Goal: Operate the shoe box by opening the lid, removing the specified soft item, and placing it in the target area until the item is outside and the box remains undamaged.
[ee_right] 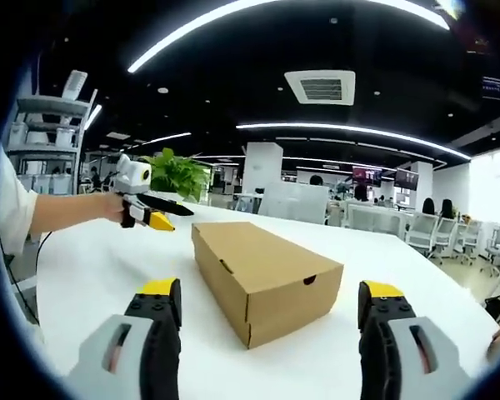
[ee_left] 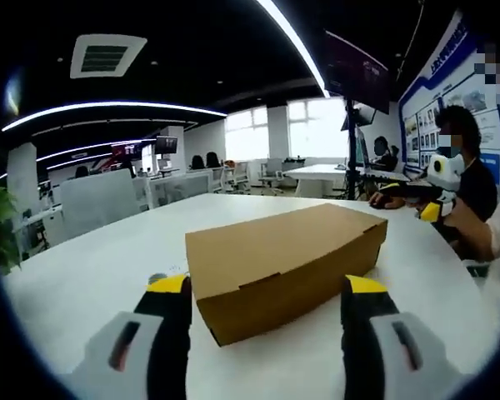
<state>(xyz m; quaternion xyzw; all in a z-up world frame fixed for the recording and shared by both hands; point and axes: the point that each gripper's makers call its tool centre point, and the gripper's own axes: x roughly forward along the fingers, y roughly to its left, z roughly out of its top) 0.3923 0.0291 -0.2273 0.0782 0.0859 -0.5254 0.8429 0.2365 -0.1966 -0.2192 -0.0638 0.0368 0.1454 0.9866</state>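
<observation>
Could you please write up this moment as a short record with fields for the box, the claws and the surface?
box: brown cardboard box, lid shut, resting on the table
table: white table
left claw: left claw open, jaws on either side of the box's near end, not touching
right claw: right claw open, facing a box corner, apart from it
soft item: not visible, lid shut

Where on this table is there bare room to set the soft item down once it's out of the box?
Bare white table lies between the closed shoe box and the left gripper, and past the box's far end. Nothing on the table looks crowded.
</observation>
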